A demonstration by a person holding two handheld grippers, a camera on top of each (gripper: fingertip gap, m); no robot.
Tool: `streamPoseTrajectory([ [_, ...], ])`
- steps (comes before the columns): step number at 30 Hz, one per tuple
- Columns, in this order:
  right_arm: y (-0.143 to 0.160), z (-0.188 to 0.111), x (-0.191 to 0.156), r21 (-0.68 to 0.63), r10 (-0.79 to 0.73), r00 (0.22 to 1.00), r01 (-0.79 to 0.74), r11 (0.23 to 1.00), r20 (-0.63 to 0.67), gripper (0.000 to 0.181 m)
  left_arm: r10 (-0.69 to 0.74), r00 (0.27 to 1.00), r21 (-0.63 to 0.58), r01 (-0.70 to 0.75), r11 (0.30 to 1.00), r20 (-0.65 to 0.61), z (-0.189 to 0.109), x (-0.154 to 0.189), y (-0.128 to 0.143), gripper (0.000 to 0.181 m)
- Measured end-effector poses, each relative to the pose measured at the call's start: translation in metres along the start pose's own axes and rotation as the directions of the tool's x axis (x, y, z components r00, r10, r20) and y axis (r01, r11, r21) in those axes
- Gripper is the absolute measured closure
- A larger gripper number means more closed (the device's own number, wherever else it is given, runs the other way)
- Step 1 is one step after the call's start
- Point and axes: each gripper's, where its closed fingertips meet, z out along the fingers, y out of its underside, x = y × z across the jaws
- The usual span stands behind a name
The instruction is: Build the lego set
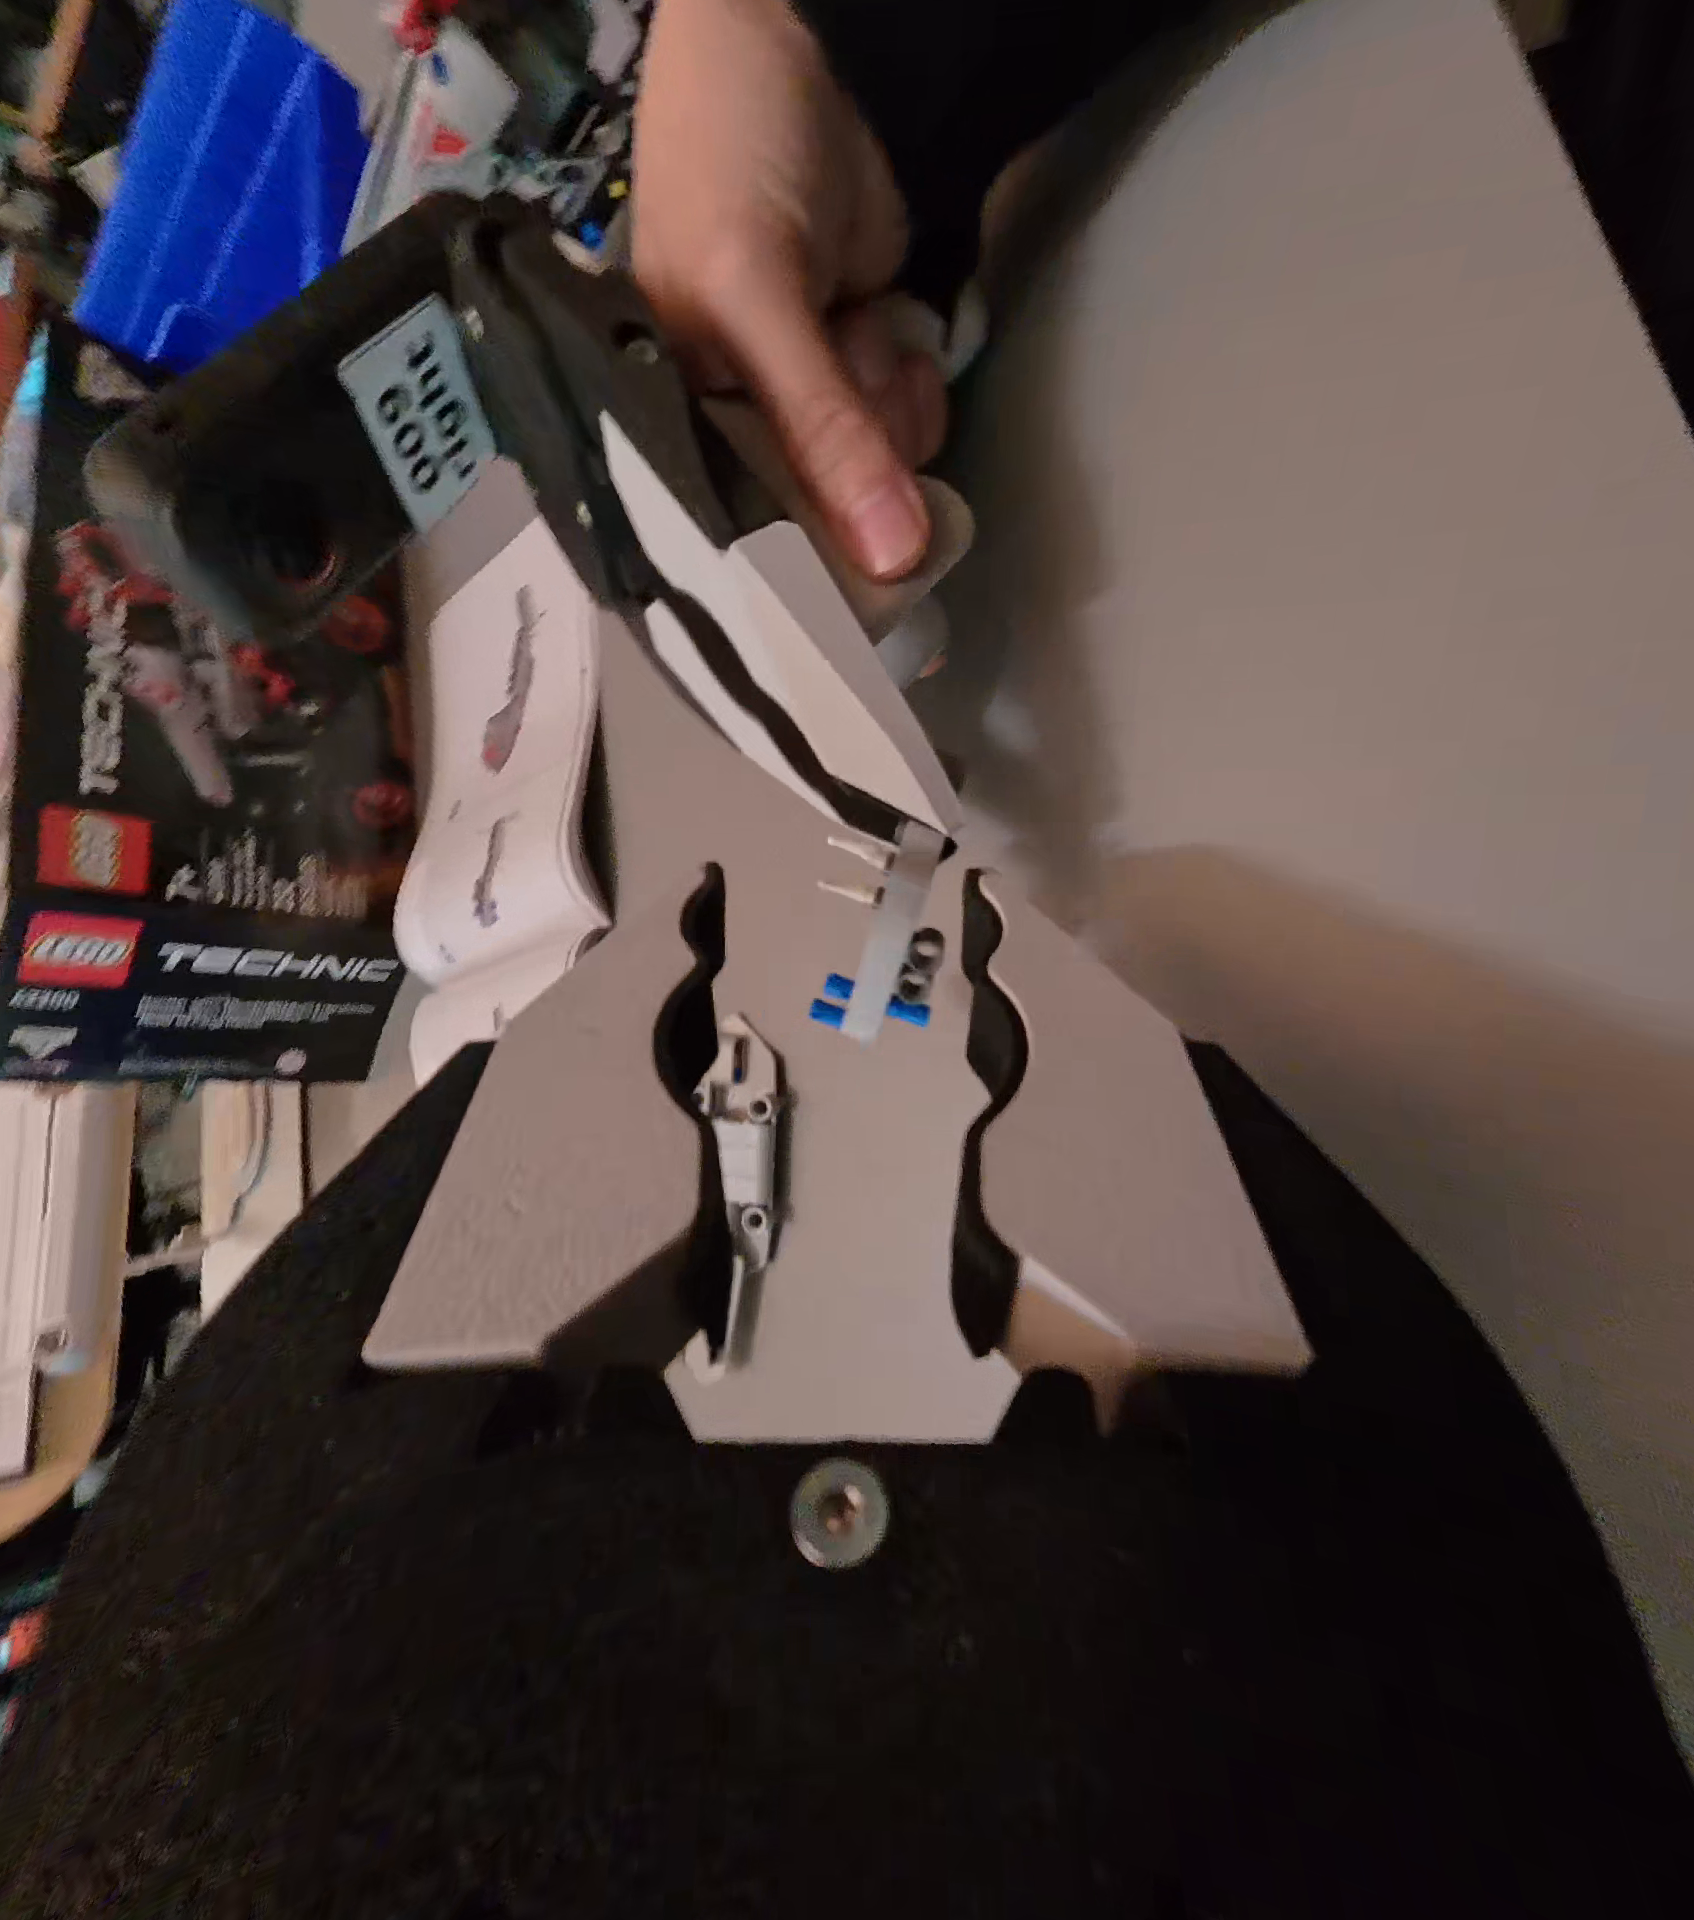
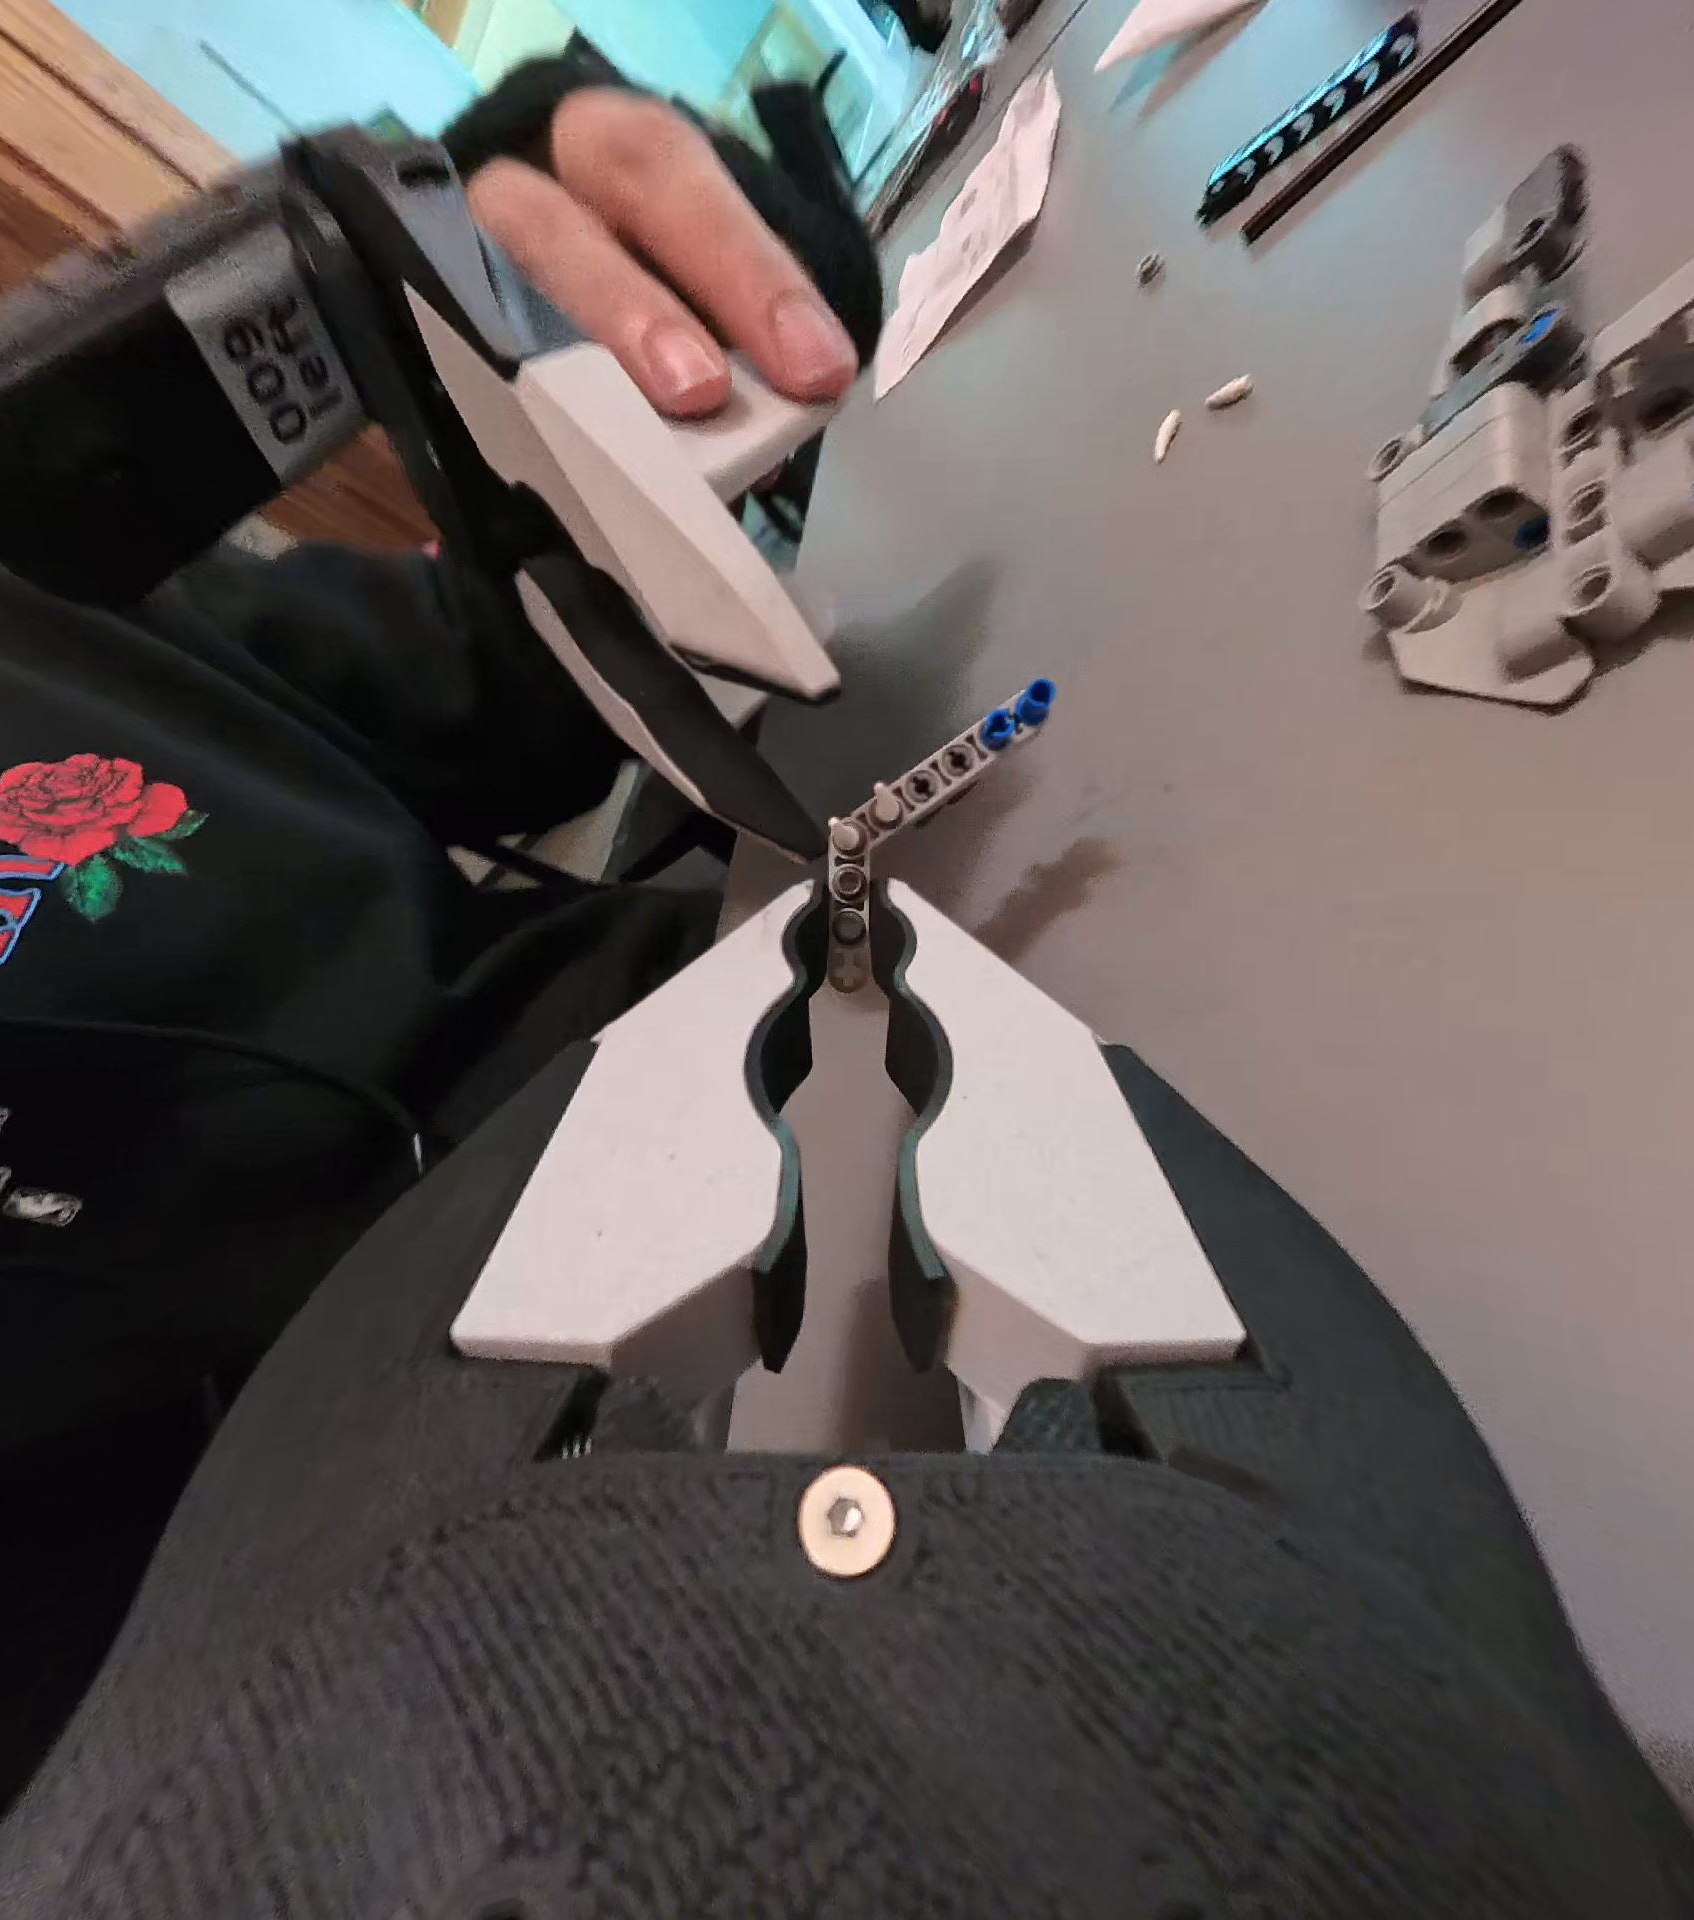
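Bent grey pinned lego beam (image 2: 858, 914) held above the plain grey counter (image 2: 1342, 1039).
It is clamped by the right tool (image 2: 848, 940); the left tool (image 1: 843, 914) is held open. A black lego box (image 1: 199, 831) and open booklet (image 1: 500, 790) are seen on the cluttered counter edge.

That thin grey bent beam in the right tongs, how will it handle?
The bent beam looks rigid and light. Pinched only at its end by the right tongs, it may pivot. The blue pins at its far end could pop out if bumped.
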Motion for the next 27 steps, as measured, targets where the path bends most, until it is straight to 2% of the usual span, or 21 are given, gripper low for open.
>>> streamPoseTrajectory([
  [4, 0.009, 0.003, -0.008, -0.061, -0.001, 0.998, 0.005, 0.998, 0.06, 0.175, 0.076, 0.986, -0.017, -0.079, 0.997, -0.151, 0.007, 0.01, 0.0, 0.135],
  [6, 0.011, 0.003, -0.012, -0.07, -0.003, 0.997, 0.009, 0.997, 0.084, 0.175, 0.081, 0.98, -0.037, -0.089, 0.995, -0.185, 0.009, 0.012, 0.004, 0.138],
  [8, 0.01, 0.001, -0.014, -0.061, -0.006, 0.995, 0.012, 0.998, 0.096, 0.175, 0.064, 0.972, -0.002, -0.067, 0.998, -0.225, 0.007, 0.018, 0.0, 0.146],
  [12, 0.011, 0.001, -0.015, -0.063, -0.005, 0.994, 0.012, 0.998, 0.109, 0.175, 0.054, 0.98, -0.002, -0.055, 0.998, -0.193, 0.01, 0.018, -0.002, 0.158],
  [27, 0.014, 0.005, -0.007, -0.091, 0.016, 0.998, -0.011, 0.996, 0.06, 0.175, 0.014, 0.992, -0.028, -0.018, 0.999, -0.128, 0.016, 0.02, 0.006, 0.163],
])
